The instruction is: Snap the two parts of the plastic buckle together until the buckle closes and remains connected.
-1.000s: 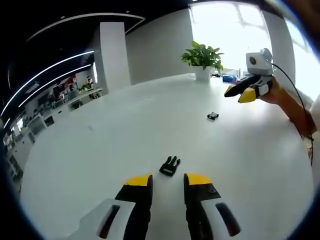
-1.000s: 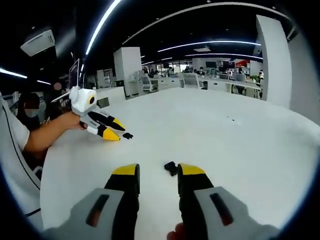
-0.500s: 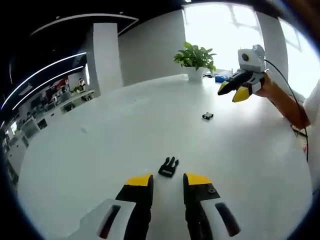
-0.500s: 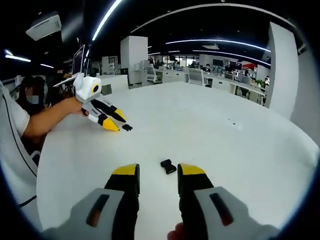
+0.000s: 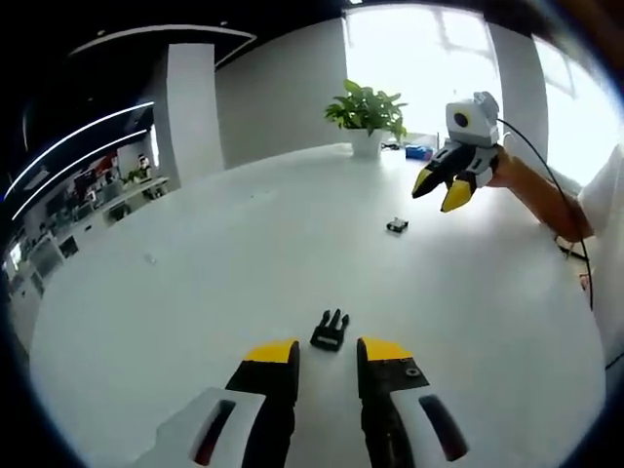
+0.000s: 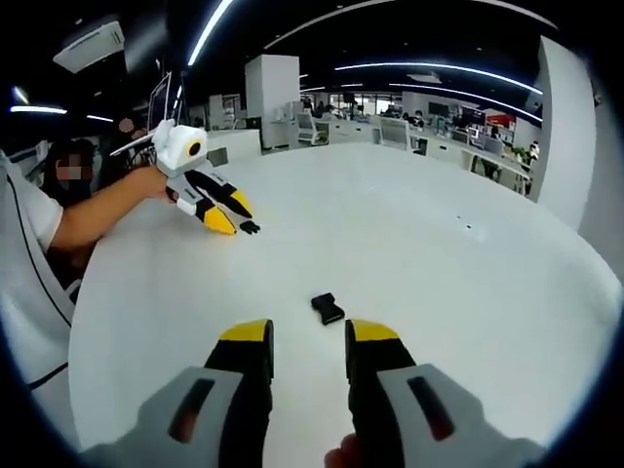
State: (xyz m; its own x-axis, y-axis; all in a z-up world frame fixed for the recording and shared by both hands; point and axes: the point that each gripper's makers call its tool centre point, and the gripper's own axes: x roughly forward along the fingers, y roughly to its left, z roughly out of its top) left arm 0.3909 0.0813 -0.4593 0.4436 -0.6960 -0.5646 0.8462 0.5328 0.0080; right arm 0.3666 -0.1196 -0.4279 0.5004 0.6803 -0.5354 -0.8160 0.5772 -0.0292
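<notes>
The black pronged buckle half (image 5: 331,330) lies on the white table (image 5: 195,292), just ahead of my left gripper (image 5: 328,353), whose yellow-tipped jaws stand open with nothing between them. The small black socket half (image 5: 397,225) lies farther off to the right, below the other gripper (image 5: 437,188), which a hand holds above the table. In the right gripper view the socket half (image 6: 328,308) rests a little beyond my open right gripper (image 6: 310,333). The left gripper (image 6: 226,213) hovers at the far left there, its tips beside the pronged half (image 6: 250,227).
A potted plant (image 5: 366,107) stands at the table's far edge by bright windows. A person's arm (image 6: 97,219) and white sleeve reach in from the left of the right gripper view. Office desks fill the background.
Both cameras have shifted. The socket half now lies farther ahead of the right jaws than before. The pronged half stays just in front of the left jaws. Neither part has been touched.
</notes>
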